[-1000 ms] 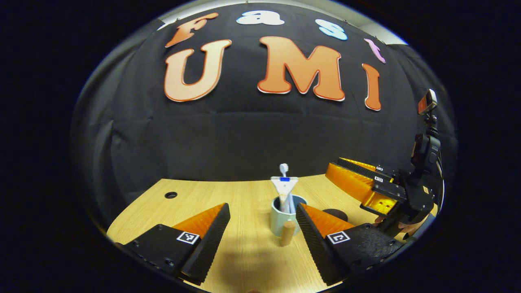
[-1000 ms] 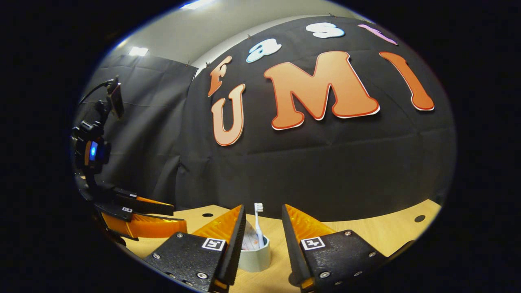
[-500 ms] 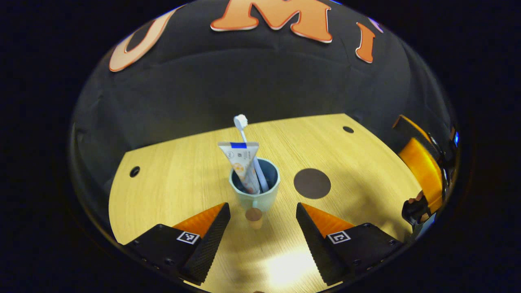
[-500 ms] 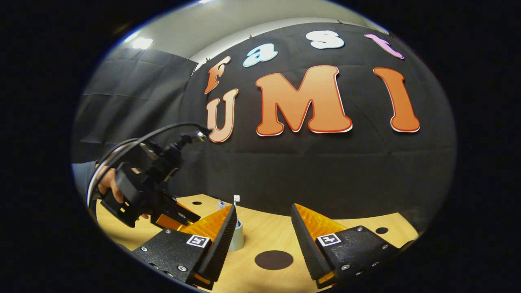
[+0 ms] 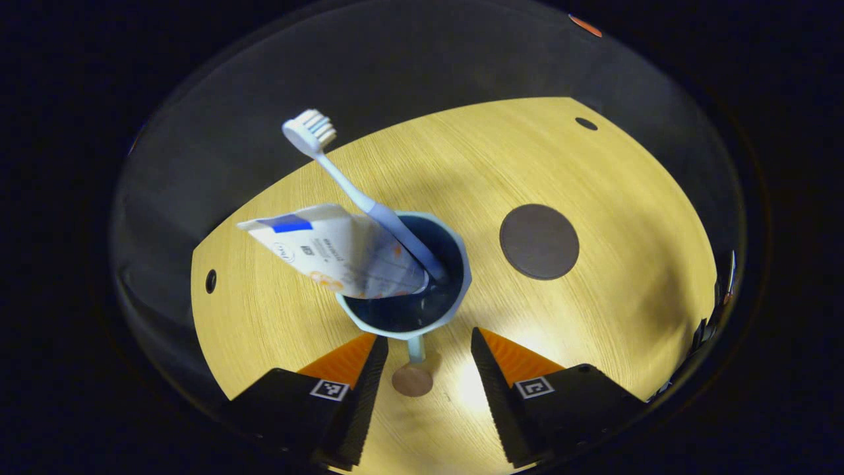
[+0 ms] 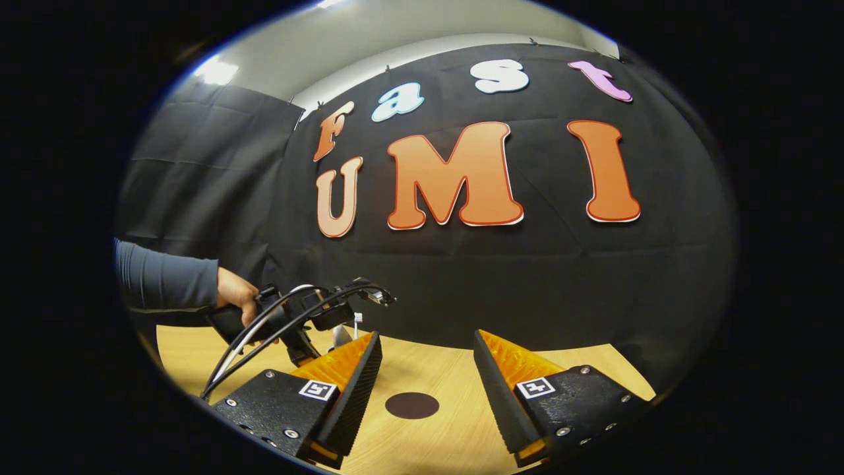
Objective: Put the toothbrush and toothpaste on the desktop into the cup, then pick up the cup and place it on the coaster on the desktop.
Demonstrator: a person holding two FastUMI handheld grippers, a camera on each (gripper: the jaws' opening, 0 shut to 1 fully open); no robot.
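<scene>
Between the parted fingers of the left gripper (image 5: pixel 422 346) stands the cup's handle (image 5: pixel 413 373), untouched; the cup (image 5: pixel 403 274) just ahead holds toothbrush (image 5: pixel 356 191) and toothpaste (image 5: pixel 336 251), leaning left. Coaster (image 5: pixel 539 241) lies bare, ahead-right. Right gripper (image 6: pixel 425 376) hangs wide, empty, farther off.

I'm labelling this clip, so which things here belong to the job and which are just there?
Part of the job:
cup, holding both items
toothbrush, leaning in it
toothpaste, leaning in it
coaster, bare, beside the cup
left tool, open, astride the cup's handle

Just there:
right tool, open above the desktop
desktop's holes
</scene>
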